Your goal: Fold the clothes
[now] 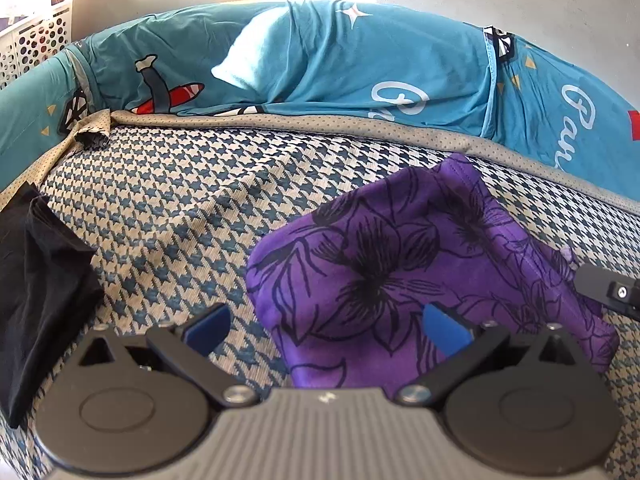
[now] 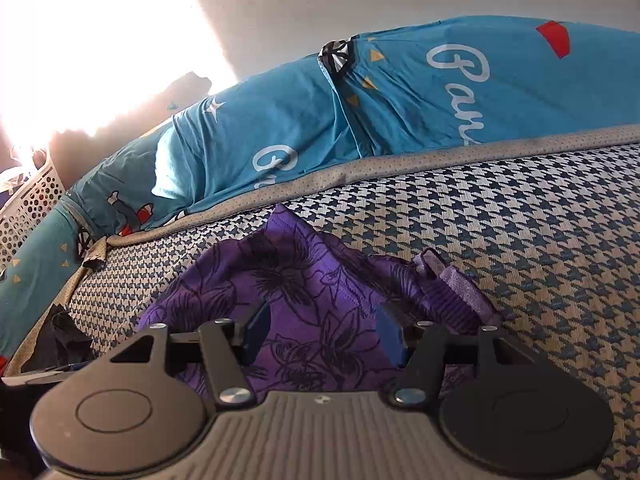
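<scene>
One purple floral garment (image 1: 400, 264) lies bunched and creased on the houndstooth bed (image 1: 180, 200)

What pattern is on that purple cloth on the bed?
Black outlined flowers on the purple garment, clearest in the left wrist view.

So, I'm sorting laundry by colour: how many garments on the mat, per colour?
Purple floral garment: 1
Black garment: 1
Total: 2, both on the mat, neither gripped.
</scene>
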### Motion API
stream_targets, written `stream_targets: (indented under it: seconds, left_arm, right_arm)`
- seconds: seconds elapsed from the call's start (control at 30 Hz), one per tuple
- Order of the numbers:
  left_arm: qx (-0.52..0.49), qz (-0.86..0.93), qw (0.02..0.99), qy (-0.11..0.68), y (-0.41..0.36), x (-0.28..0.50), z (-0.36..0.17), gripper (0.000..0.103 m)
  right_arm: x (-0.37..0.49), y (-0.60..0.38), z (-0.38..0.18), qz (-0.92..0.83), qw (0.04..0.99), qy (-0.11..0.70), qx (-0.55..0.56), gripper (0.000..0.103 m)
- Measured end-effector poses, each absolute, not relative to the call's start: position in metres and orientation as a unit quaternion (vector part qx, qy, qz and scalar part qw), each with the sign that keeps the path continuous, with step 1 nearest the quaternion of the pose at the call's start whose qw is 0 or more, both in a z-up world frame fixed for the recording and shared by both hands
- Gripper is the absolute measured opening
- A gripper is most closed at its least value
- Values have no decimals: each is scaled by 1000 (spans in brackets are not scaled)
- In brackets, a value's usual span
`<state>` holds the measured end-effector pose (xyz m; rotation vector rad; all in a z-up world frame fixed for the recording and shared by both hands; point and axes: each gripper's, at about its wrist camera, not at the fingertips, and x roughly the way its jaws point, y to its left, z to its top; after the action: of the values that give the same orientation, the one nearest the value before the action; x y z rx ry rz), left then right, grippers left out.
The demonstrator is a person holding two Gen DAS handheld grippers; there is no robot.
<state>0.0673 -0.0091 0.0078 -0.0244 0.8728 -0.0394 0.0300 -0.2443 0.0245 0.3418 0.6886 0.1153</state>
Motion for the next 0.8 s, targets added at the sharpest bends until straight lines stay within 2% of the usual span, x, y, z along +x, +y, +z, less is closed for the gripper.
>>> stream_targets:
  seconds: [0.23, 0.3, 0.5, 0.57, 0.7, 0.8]
  left_arm:
    - [-19, -28, 902, 431, -2, 66, 4, 82]
    - [-31, -24, 899, 436, 5, 69, 3, 81]
    - [-42, -7, 896, 441, 18, 72, 2, 82]
    - [-47, -8, 896, 442, 21, 72, 2, 85]
    - [-69, -26, 894, 443, 30, 74, 2, 98]
    - [-95, -32, 889, 447, 40, 78, -2, 99]
  right_arm:
    - [9, -272, 17, 45, 916, 347, 198, 61]
    - [5, -283, 13, 37, 911, 352, 213, 63]
    - [0, -309, 3, 12, 902, 363, 232, 64]
    - [-1, -315, -1, 11, 897, 368, 246, 64]
    - [-2, -326, -7, 12, 883, 378, 277, 64]
    - [-1, -332, -15, 10, 874, 388, 294, 64]
